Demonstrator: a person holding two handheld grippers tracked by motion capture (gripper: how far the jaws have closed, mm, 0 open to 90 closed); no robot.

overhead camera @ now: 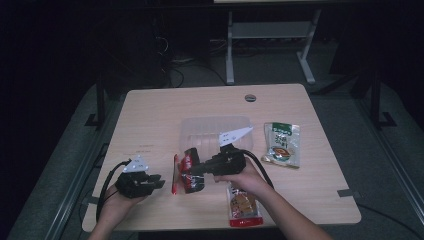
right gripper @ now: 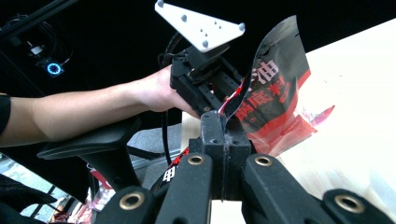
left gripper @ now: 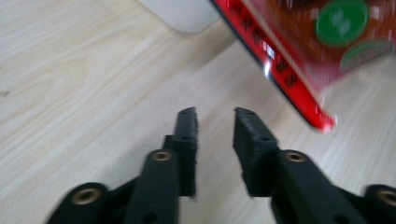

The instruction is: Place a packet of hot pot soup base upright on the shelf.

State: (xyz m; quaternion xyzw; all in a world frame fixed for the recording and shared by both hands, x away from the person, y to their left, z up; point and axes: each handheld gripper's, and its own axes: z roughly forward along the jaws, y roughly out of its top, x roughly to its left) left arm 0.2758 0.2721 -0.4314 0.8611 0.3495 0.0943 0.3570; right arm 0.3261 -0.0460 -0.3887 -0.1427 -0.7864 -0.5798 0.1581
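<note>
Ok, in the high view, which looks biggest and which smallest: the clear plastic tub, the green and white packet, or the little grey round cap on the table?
1. Clear plastic tub, biggest.
2. Green and white packet, in the middle.
3. Grey round cap, smallest by far.

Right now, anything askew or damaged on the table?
Nothing spilled or torn that I can see. The red-and-black snack packet is bent where the right tool pinches its edge, lifted off the table. The left tool is open. Other packets lie flat beside the clear container.
</note>
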